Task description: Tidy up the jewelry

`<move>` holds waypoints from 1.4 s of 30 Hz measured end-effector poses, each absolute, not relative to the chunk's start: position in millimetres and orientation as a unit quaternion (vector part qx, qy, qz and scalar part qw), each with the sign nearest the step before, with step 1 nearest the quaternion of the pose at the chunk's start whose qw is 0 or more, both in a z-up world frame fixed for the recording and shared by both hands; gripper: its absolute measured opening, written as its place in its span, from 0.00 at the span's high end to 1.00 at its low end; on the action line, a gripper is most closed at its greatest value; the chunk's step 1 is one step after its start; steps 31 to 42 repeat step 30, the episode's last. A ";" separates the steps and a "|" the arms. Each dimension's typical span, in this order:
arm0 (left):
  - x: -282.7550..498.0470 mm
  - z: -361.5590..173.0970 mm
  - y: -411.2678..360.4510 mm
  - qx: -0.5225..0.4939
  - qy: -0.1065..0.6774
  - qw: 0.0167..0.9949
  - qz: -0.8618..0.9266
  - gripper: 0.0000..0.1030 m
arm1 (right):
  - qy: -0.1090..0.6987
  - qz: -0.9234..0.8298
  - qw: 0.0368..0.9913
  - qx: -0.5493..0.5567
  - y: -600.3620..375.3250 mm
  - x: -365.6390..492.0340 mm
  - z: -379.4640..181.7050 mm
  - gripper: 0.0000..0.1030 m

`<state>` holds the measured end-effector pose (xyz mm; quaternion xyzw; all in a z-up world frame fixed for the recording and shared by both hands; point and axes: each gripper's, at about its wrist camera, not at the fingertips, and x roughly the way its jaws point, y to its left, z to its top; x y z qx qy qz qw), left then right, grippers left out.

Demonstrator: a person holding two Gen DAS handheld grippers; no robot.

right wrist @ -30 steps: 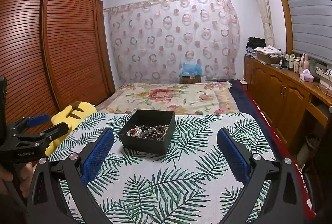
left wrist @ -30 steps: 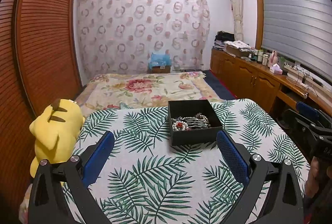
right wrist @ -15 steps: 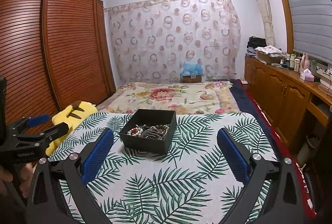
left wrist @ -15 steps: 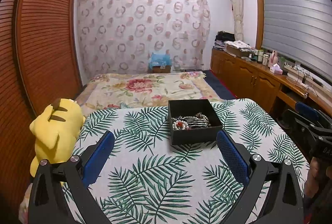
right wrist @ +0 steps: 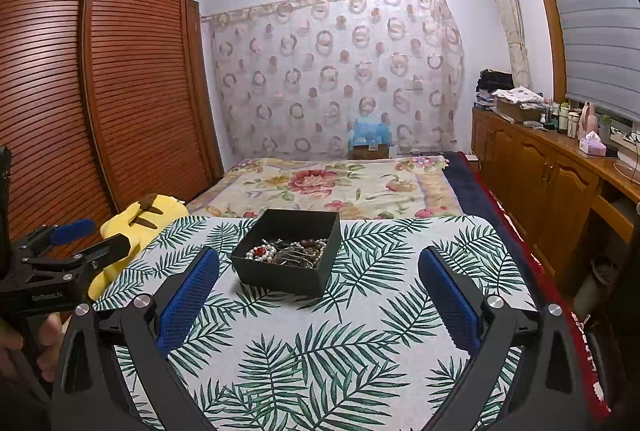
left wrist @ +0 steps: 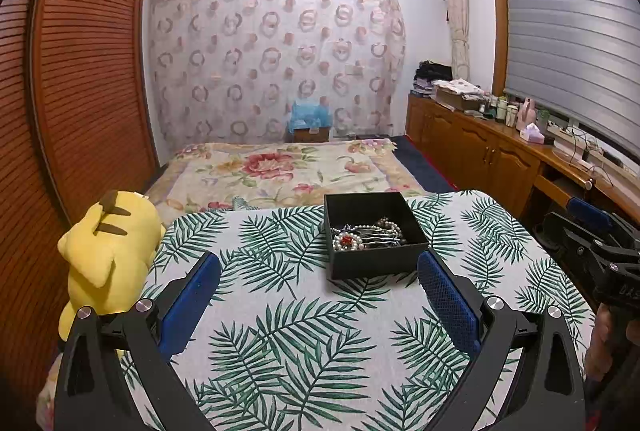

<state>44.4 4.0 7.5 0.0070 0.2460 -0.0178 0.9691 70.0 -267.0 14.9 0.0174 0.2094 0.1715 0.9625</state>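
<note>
A black open box (left wrist: pixel 376 265) stands on the leaf-print table (left wrist: pixel 280 331), toward its far side. It holds a tangle of jewelry (left wrist: pixel 366 237): pearl strands, a red piece and dark beads, also seen in the right wrist view (right wrist: pixel 288 251) inside the box (right wrist: pixel 286 277). My left gripper (left wrist: pixel 318 295) is open and empty, just short of the box and to its left. My right gripper (right wrist: pixel 318 295) is open and empty, short of the box and to its right. Each gripper shows at the edge of the other's view.
A yellow plush toy (left wrist: pixel 106 255) leans at the table's left edge. Beyond the table lies a bed with a floral cover (left wrist: pixel 288 171). Wooden cabinets (left wrist: pixel 480 155) run along the right wall, a slatted wardrobe (left wrist: pixel 80 79) along the left.
Both grippers have drifted very slightly; in the right wrist view the box has shifted a touch to the right. Nothing was taken hold of or let go.
</note>
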 end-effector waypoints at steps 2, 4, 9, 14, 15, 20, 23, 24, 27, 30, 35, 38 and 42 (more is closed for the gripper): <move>44.4 7.5 4.1 0.007 0.246 0.969 -0.018 0.08 | 0.209 0.172 0.962 0.018 -267.0 69.8 15.2 0.03; 43.8 7.5 3.3 0.007 0.245 0.969 -0.018 0.08 | 0.208 0.172 0.963 0.017 -267.2 69.9 15.1 0.03; 40.9 10.2 2.4 0.007 0.243 0.970 -0.016 0.08 | 0.209 0.172 0.963 0.017 -267.1 70.0 14.6 0.03; 40.6 10.3 1.9 0.007 0.243 0.970 -0.016 0.08 | 0.208 0.172 0.963 0.018 -267.4 69.8 14.8 0.03; 40.6 10.2 1.9 0.007 0.242 0.970 -0.016 0.08 | 0.208 0.172 0.963 0.018 -267.3 69.9 14.5 0.03; 40.2 10.7 1.8 0.007 0.242 0.970 -0.016 0.08 | 0.209 0.172 0.962 0.018 -265.3 70.3 14.2 0.03; 40.1 10.4 2.1 0.007 0.243 0.970 -0.016 0.08 | 0.208 0.172 0.963 0.018 -265.4 70.1 14.1 0.03; 40.2 10.4 1.5 0.007 0.243 0.970 -0.015 0.08 | 0.209 0.172 0.963 0.018 -265.3 70.3 14.1 0.03; 39.8 10.3 1.5 0.007 0.242 0.970 -0.016 0.08 | 0.209 0.172 0.963 0.018 -265.5 70.2 13.9 0.03; 39.8 10.1 2.3 0.007 0.242 0.970 -0.016 0.08 | 0.209 0.172 0.963 0.018 -265.5 70.3 13.8 0.03; 39.8 10.1 2.3 0.007 0.242 0.970 -0.016 0.08 | 0.209 0.172 0.963 0.018 -265.5 70.3 13.8 0.03; 39.8 10.1 2.3 0.007 0.242 0.970 -0.016 0.08 | 0.209 0.172 0.963 0.018 -265.5 70.3 13.8 0.03; 39.8 10.1 2.3 0.007 0.242 0.970 -0.016 0.08 | 0.209 0.172 0.963 0.018 -265.5 70.3 13.8 0.03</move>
